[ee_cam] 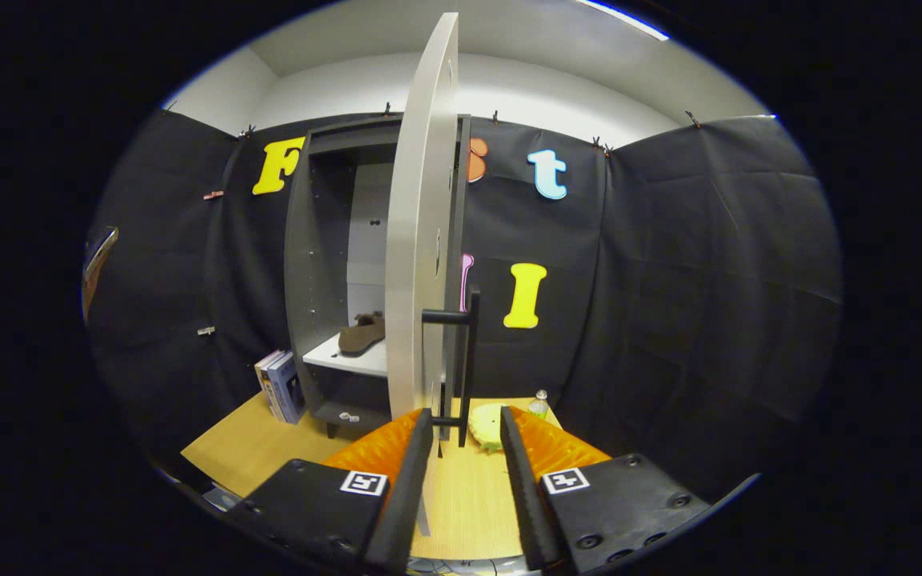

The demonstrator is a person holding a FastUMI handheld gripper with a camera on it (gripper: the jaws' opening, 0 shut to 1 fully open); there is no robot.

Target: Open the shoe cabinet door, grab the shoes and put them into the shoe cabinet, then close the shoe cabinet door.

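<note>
At ten o'clock, books (279,386) lean beside the shoe cabinet (325,264), where a brown shoe (362,333) rests on its white shelf (349,358). The open door (421,232) stands edge-on at twelve, its black handle (471,352) just ahead of the gripper (466,424), jaws parted narrowly, holding nothing. A small bottle (539,403) stands on the worktop (245,448) at one o'clock.

My gripper (466,424) hangs over the wooden tabletop (249,452), fingers parted with nothing pressed between them. On that tabletop, toward its far edge, stands the shoe cabinet (333,264) on short legs. Some books (281,386) stand upright at the cabinet's left side, near the far left corner. A pale round object (487,424) lies near the far right corner, and a small clear bottle (539,404) stands just beyond it.
</note>
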